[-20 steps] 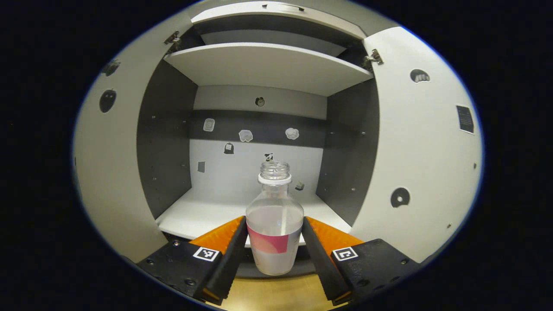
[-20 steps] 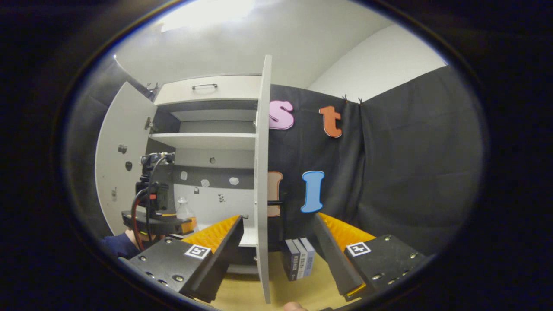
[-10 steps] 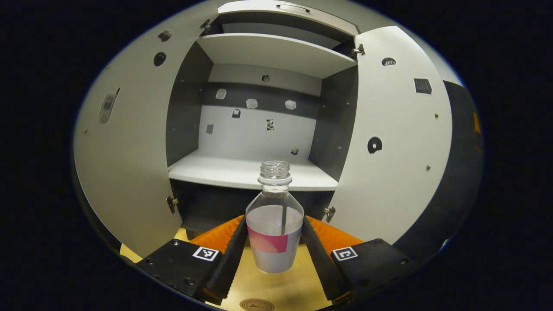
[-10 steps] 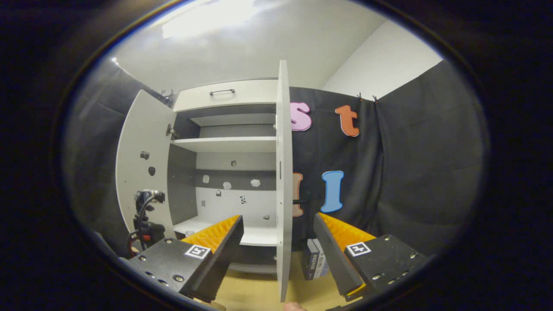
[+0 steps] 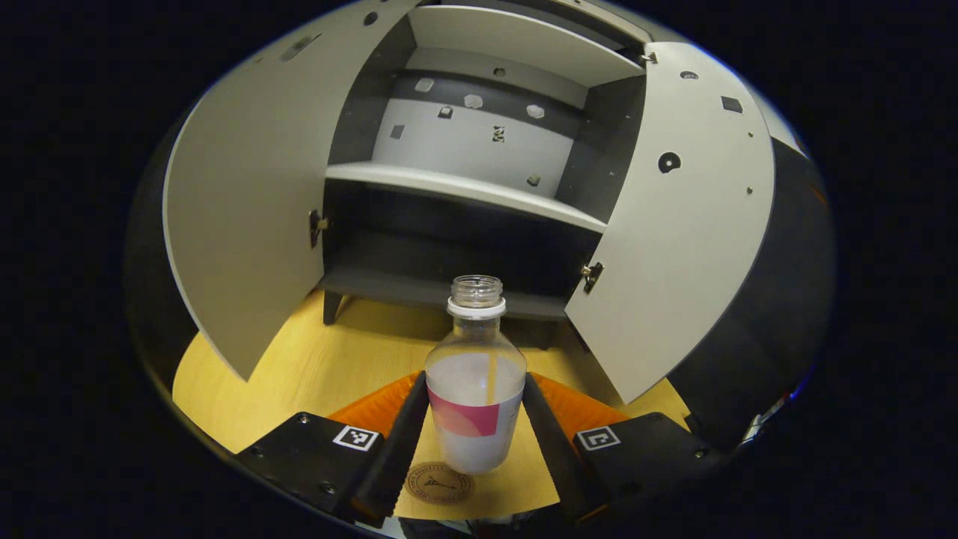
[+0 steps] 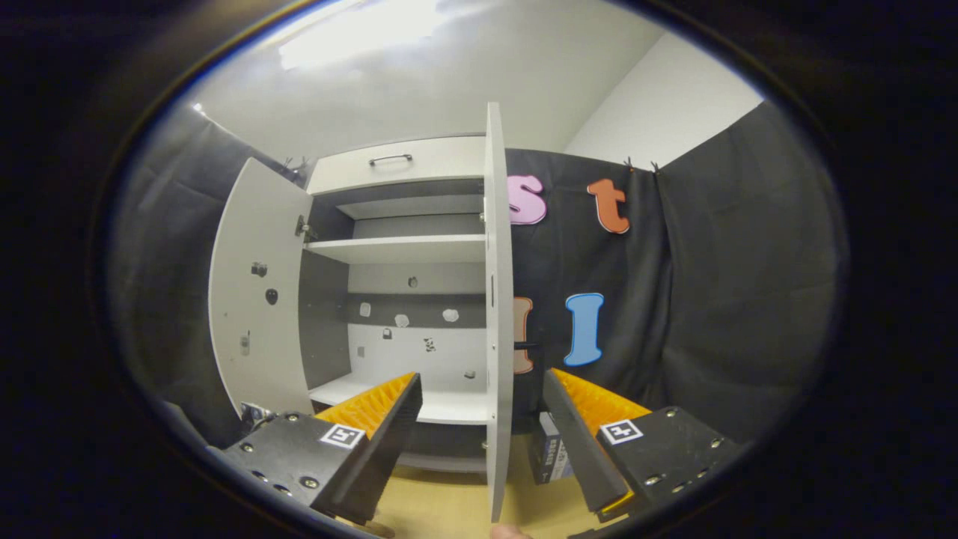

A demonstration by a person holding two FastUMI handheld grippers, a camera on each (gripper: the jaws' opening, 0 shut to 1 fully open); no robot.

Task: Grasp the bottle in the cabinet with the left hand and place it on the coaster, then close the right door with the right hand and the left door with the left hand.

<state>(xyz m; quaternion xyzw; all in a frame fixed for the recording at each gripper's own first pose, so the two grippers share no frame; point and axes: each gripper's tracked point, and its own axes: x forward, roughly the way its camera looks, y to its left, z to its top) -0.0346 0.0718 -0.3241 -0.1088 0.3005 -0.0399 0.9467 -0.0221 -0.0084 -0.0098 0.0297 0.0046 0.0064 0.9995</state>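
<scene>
Wood-grain tabletop (image 5: 322,367) runs out in front of the cabinet (image 5: 479,142), both doors swung wide. Left gripper (image 5: 474,419) pinches the bottle (image 5: 476,389) at its label band, both fingers pressing its sides; bottle upright, uncapped, partly filled with clear liquid, held clear of the cabinet and above the tabletop. Coaster (image 5: 438,483) lies just near of and below the bottle's base; whether the base touches it cannot be told. Right gripper (image 6: 479,427) is spread and holds nothing, hanging near the edge of the right door (image 6: 498,314), which stands edge-on between its fingers without contact. Left door (image 6: 254,292) open at far left.

Step in hand, as judged: placing on the coaster. Next move calls for centring the base over the coaster, lowering slowly so nothing spills, then releasing.
</scene>
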